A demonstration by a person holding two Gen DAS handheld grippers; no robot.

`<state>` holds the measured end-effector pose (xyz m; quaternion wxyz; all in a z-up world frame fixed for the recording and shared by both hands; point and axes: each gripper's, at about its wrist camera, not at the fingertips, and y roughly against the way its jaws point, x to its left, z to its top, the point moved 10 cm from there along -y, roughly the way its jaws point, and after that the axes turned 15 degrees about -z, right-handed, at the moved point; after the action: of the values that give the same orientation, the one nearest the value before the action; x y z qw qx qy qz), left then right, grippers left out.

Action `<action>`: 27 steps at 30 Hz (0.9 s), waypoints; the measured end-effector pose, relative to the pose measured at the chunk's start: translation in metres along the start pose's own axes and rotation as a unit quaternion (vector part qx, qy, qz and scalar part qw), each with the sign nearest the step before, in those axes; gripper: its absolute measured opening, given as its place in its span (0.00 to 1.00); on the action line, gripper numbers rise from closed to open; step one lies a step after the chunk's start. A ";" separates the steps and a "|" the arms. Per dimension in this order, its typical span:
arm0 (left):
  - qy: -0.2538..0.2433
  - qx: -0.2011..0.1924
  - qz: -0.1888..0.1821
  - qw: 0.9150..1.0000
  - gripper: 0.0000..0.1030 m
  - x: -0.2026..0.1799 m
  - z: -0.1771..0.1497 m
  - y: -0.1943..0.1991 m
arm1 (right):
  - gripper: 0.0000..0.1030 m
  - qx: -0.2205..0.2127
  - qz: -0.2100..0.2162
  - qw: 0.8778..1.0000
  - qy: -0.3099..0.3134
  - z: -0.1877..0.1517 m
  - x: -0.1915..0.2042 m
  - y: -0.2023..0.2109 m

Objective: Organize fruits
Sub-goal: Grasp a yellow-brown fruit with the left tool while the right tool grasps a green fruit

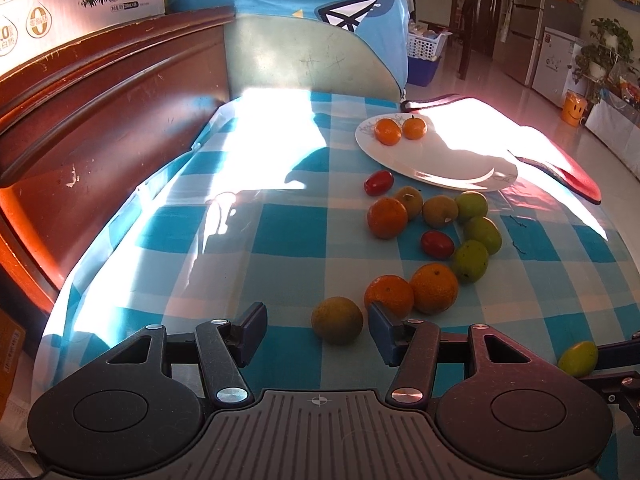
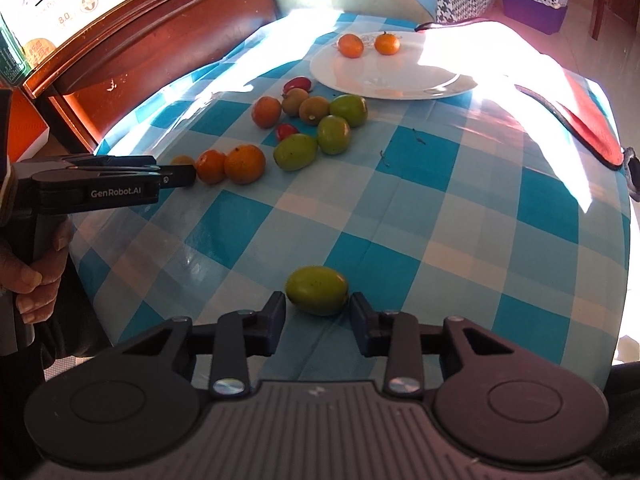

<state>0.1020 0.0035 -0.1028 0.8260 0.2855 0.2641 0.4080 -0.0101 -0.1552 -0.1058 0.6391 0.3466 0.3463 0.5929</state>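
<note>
Two oranges (image 2: 368, 45) lie on the white plate (image 2: 440, 80), upper centre; other fruit stays on the bench (image 2: 440, 208). The right gripper (image 2: 317, 307), lower centre, has its jaws close around a green fruit (image 2: 317, 290); contact is unclear. The left gripper (image 1: 318, 316) is spread, empty. An off-centre pinch could roll the fruit away.

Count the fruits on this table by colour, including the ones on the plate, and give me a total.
Orange fruits: 6
Green fruits: 4
Red fruits: 2
Brownish fruits: 2
Total: 14
</note>
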 end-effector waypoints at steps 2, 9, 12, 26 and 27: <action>0.003 -0.006 0.000 1.000 0.52 0.002 0.002 -0.001 | 0.36 -0.001 0.001 1.000 0.001 0.000 0.000 0.000; -0.006 0.005 -0.019 1.000 0.37 -0.004 -0.001 -0.008 | 0.35 -0.009 0.000 1.000 -0.003 0.002 0.000 -0.001; -0.019 0.019 -0.018 0.999 0.32 -0.007 -0.007 -0.013 | 0.34 -0.011 0.001 1.000 -0.004 0.003 0.000 0.000; -0.038 0.020 -0.020 0.999 0.24 -0.016 -0.008 -0.013 | 0.34 -0.013 0.004 1.000 -0.014 0.005 -0.001 -0.002; -0.040 0.019 -0.021 0.999 0.24 -0.016 -0.008 -0.012 | 0.34 -0.013 0.005 1.000 -0.016 0.006 -0.001 -0.002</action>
<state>0.0944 -0.0140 -0.1129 0.8387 0.3116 0.2448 0.3736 -0.0044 -0.1569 -0.1045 0.6460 0.3499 0.3265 0.5947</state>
